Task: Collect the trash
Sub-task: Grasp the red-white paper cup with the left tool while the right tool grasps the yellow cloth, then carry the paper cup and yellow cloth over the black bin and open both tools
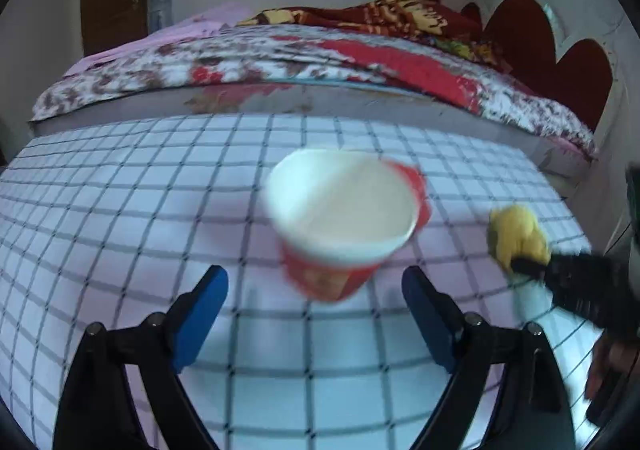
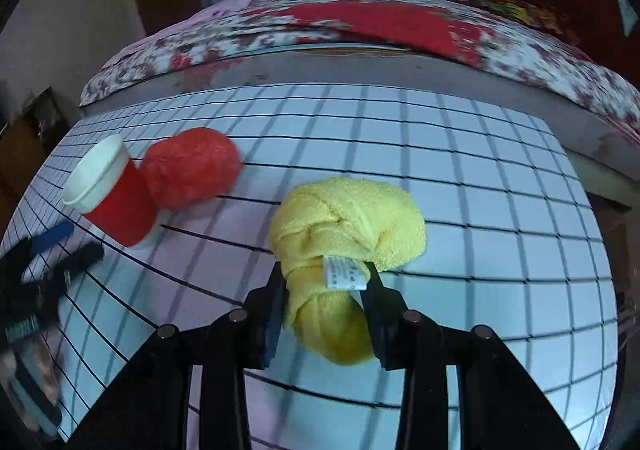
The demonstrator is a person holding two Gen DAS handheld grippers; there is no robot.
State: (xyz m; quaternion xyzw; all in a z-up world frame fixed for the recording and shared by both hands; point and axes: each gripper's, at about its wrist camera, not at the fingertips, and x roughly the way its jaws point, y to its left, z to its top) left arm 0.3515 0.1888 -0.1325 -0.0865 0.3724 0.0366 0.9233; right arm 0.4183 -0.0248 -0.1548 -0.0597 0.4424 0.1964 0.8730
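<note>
Yellow cloth [image 2: 348, 226]: one, knotted, on the checked tablecloth [image 2: 480, 178].
Right gripper [image 2: 324, 282]: jaws clamped on the cloth's near end.
Red cup [image 1: 340, 226]: one, upright, at the cloth's 10 o'clock.
Red ball [image 2: 192, 166]: one, touching the cup.
Left gripper [image 1: 316, 286]: jaws wide apart, empty, cup just beyond.
Bed [image 1: 280, 62]: one, 12 o'clock.

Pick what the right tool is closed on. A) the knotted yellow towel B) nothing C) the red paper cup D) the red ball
A: in the right wrist view the right tool pinches the knotted yellow towel from both sides.
</note>
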